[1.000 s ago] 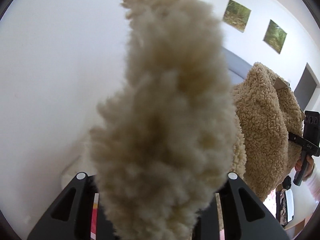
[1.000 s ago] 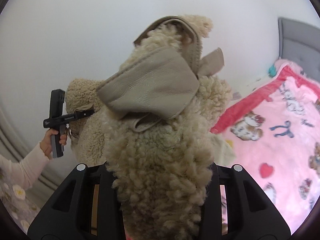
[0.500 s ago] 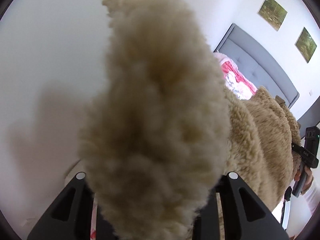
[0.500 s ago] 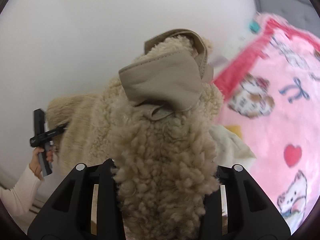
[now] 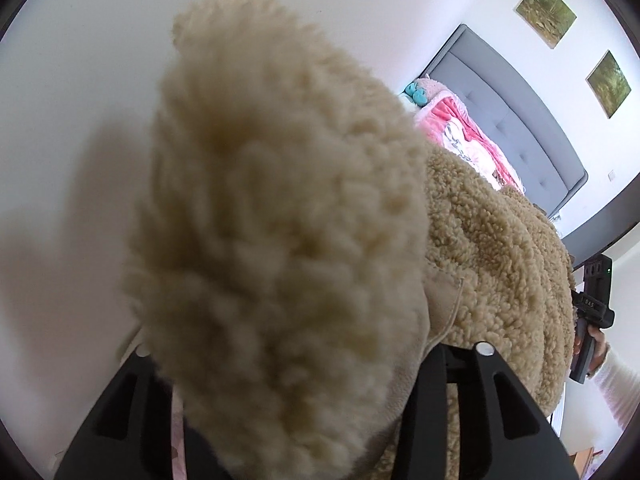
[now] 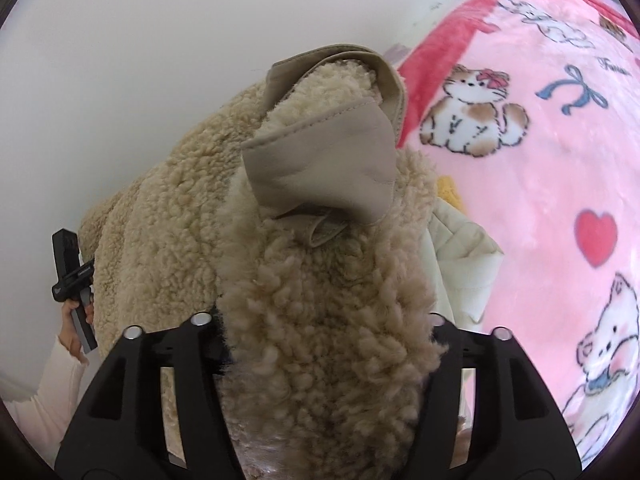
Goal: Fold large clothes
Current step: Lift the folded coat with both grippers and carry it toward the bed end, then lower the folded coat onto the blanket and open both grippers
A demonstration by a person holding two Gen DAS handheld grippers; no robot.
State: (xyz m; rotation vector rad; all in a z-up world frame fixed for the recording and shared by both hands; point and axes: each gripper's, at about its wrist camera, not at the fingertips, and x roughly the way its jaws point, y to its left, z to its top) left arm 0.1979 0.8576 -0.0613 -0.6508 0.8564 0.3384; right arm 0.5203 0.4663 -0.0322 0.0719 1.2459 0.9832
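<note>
White walls fill the background of both views, and a grey padded headboard (image 5: 516, 120) stands against the wall with two green pictures (image 5: 546, 12) hanging above it. On the bed lies a pink blanket (image 6: 552, 184) with a red border, printed with cats, bows and hearts. A small teal object (image 5: 416, 94) sits near the head of the bed.

The task's thing is a large beige fleece coat (image 6: 320, 300), held up in the air in front of the bed between the two grippers. The left gripper (image 5: 304, 364) is clamped on one thick fold of the fleece, which bulges out between its black fingers (image 5: 508, 412) and hides most of the view. The right gripper (image 6: 320, 328) is clamped on another part of the coat, near a smooth tan flap (image 6: 320, 172) that looks like a collar or a cuff. The flap turns outward and shows its stitched edge. From the left wrist view, the rest of the coat spreads to the right toward the other gripper, whose black body is seen at the edge, with the person's hand (image 5: 596, 344) around the handle. From the right wrist view, the coat spreads to the left in the same way. A cream quilted cloth (image 6: 460, 248) lies on the blanket, just behind the coat.
</note>
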